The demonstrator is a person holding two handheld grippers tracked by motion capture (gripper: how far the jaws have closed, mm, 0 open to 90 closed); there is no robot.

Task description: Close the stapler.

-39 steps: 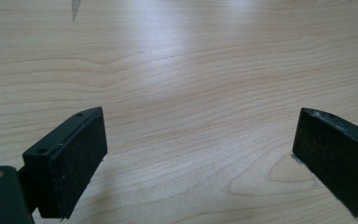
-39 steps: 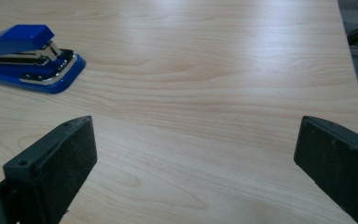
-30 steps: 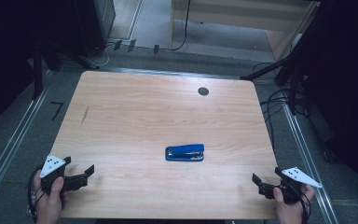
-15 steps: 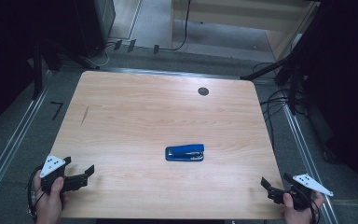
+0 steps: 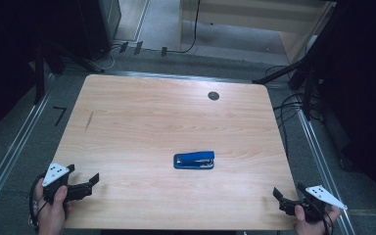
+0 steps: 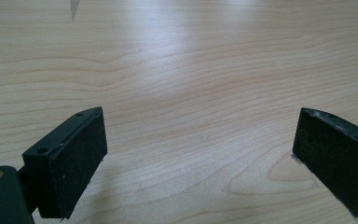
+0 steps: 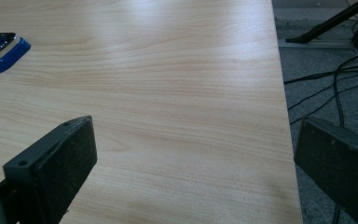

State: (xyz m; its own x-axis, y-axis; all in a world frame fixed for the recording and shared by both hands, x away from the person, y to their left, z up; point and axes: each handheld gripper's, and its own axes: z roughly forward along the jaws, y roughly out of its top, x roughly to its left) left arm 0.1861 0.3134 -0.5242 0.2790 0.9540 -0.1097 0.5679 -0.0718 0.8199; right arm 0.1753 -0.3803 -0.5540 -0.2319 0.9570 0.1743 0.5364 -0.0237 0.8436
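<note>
- A blue stapler (image 5: 194, 160) lay flat on the wooden table (image 5: 142, 122), a little right of the middle and nearer the near edge than the far one, its long side running parallel to that near edge.
- Nothing touched the stapler; both grippers were well apart from it, one towards each near corner.
- The left gripper (image 5: 89, 182) sat at the near left corner, held in the person's left hand (image 5: 54, 210), its grey three-cornered plate on top and its jaws pointing inward along the near edge.
- In the left gripper view, its two black jaws stood wide apart with only bare wood grain between them, holding nothing (image 6: 200, 158).
- The right gripper (image 5: 280, 196) was at the near right corner, held in the right hand (image 5: 309, 223) just beyond the table's right edge, its jaws pointing inward toward the tabletop.
- In the right gripper view, its jaws were likewise spread wide and empty (image 7: 196, 163); one hung over the wood, the other past the right edge above the grey floor and its dark cables (image 7: 326, 88).
- That same view caught one end of the stapler (image 7: 2, 49) at the upper left, blue base with a metal part above it.
- A small dark round disc (image 5: 213, 95) sat in the tabletop near the far edge, right of centre.
</note>
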